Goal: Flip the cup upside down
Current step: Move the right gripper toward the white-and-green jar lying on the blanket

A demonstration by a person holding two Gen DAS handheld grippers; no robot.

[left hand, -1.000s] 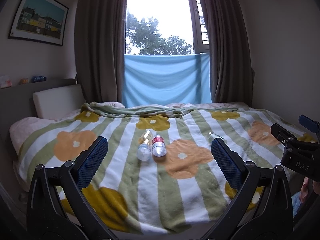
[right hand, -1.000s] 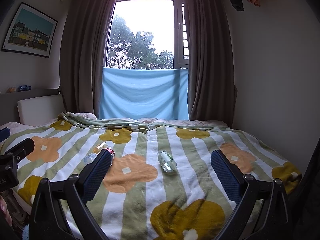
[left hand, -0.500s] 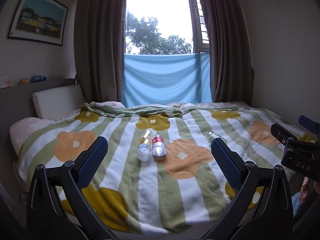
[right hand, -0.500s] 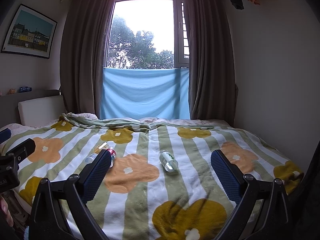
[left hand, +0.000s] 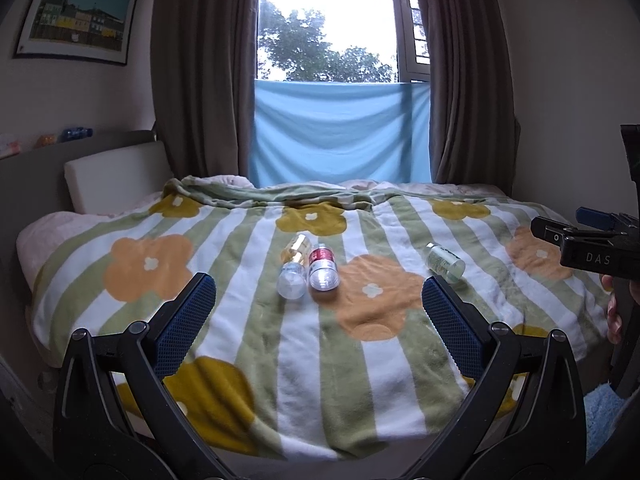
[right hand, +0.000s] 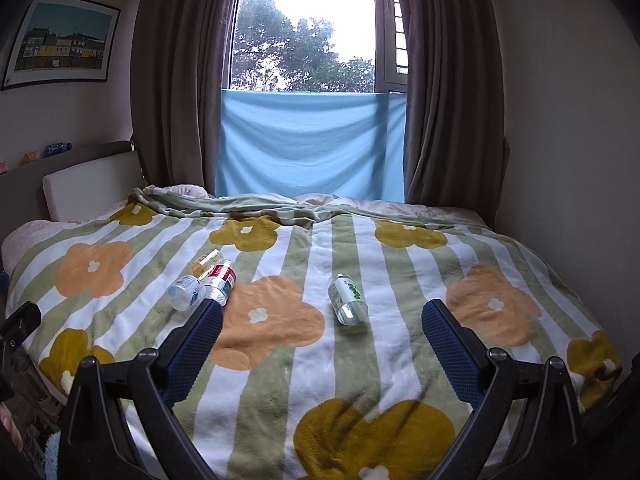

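No cup shows; several clear plastic bottles lie on their sides on the bed. A green-labelled bottle [left hand: 444, 263] [right hand: 346, 299] lies alone, right of centre. A red-labelled bottle [left hand: 322, 267] [right hand: 218, 282], a pale bottle [left hand: 291, 281] [right hand: 184, 292] and a yellowish bottle [left hand: 296, 249] [right hand: 207, 261] lie together. My left gripper [left hand: 319, 300] is open and empty, above the near part of the bed. My right gripper [right hand: 322, 326] is open and empty, nearer the green-labelled bottle; its side [left hand: 592, 246] shows in the left wrist view.
The bed carries a green-and-white striped blanket with flowers [left hand: 248, 320] [right hand: 400, 360]. A white pillow [left hand: 116, 174] and grey headboard are at the left. Curtains and a window with a blue cloth [left hand: 340, 132] stand behind. A wall is at the right.
Both grippers have moved forward over the bed, so the bottles look closer. The green-labelled bottle is now clear of the left gripper's right finger. Both jaws stay open.
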